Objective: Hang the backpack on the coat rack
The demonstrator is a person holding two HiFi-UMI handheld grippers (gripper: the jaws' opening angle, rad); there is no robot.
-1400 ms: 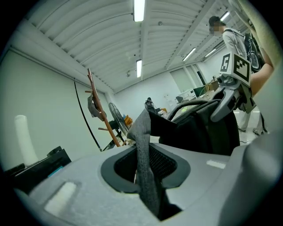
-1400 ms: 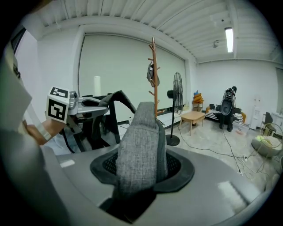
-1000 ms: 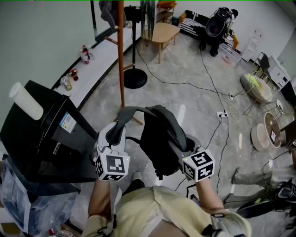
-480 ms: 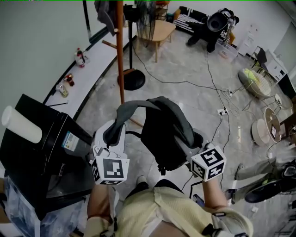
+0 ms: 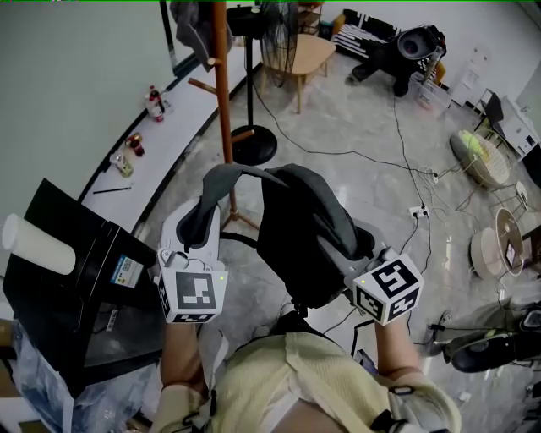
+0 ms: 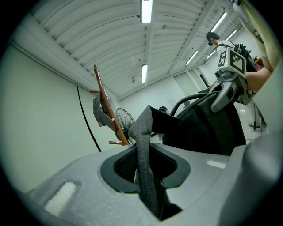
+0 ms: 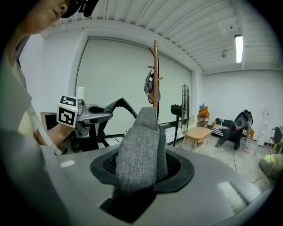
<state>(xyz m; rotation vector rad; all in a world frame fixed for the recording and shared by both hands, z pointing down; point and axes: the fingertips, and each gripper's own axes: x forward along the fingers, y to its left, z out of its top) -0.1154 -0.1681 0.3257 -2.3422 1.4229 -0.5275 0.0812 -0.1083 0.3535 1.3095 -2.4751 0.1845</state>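
Note:
The dark backpack point(image 5: 296, 241) hangs in the air between my two grippers, above the floor. My left gripper point(image 5: 203, 221) is shut on one thin grey shoulder strap point(image 6: 142, 145), which runs up out of the jaws. My right gripper point(image 5: 357, 247) is shut on the other, wider padded grey strap point(image 7: 140, 148). The brown wooden coat rack point(image 5: 223, 101) stands ahead and slightly left, with a grey garment point(image 5: 193, 24) on an upper peg. It also shows as the coat rack point(image 6: 105, 106) in the left gripper view and the coat rack point(image 7: 155, 75) in the right gripper view.
A black box point(image 5: 80, 271) with a white roll point(image 5: 35, 245) stands close on the left. Bottles point(image 5: 154, 101) sit on a white ledge along the wall. A fan stand point(image 5: 252, 144), a wooden table point(image 5: 303, 55) and floor cables point(image 5: 406, 169) lie beyond the rack.
Both grippers have risen and moved forward toward the coat rack, carrying the backpack with them. Both grips on the straps are unchanged.

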